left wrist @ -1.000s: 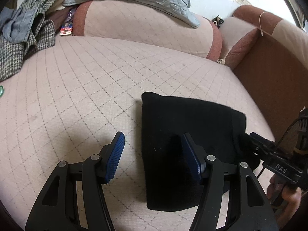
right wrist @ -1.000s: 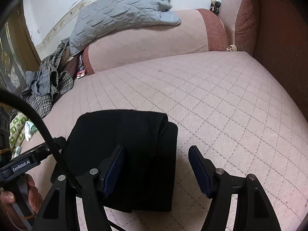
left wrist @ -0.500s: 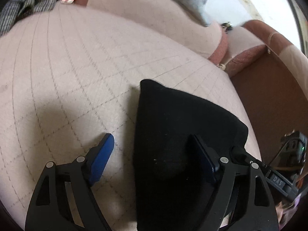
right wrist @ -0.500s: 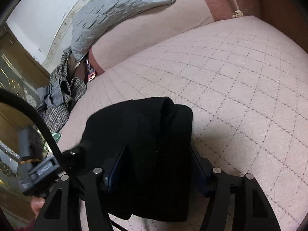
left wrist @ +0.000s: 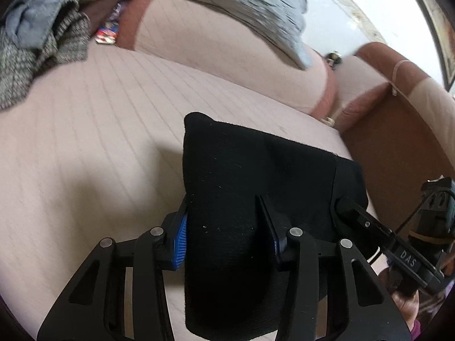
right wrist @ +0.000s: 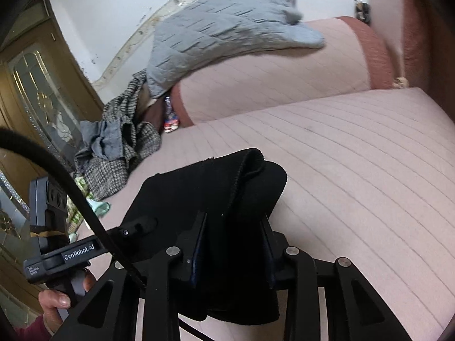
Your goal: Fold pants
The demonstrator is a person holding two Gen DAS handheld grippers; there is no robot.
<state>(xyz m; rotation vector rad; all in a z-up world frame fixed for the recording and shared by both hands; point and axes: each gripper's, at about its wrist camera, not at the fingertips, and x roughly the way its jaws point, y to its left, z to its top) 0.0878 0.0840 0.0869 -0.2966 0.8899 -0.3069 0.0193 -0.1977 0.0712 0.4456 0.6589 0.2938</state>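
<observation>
Left tongs (left wrist: 227, 230): closed on the near-left end of the folded black pants (left wrist: 256, 176), blue pads pressing both sides of the bundle. Right tongs (right wrist: 233, 244): clamped on the opposite end of the same pants, fabric bulging between the fingers. Pants: compact folded bundle, held over the pink quilted sofa seat (right wrist: 355, 156). Backrest cushion (left wrist: 221, 56): behind the seat, grey quilted blanket (right wrist: 227, 25) draped on it. Heap of checked and grey clothes (right wrist: 119, 147): far left corner.
</observation>
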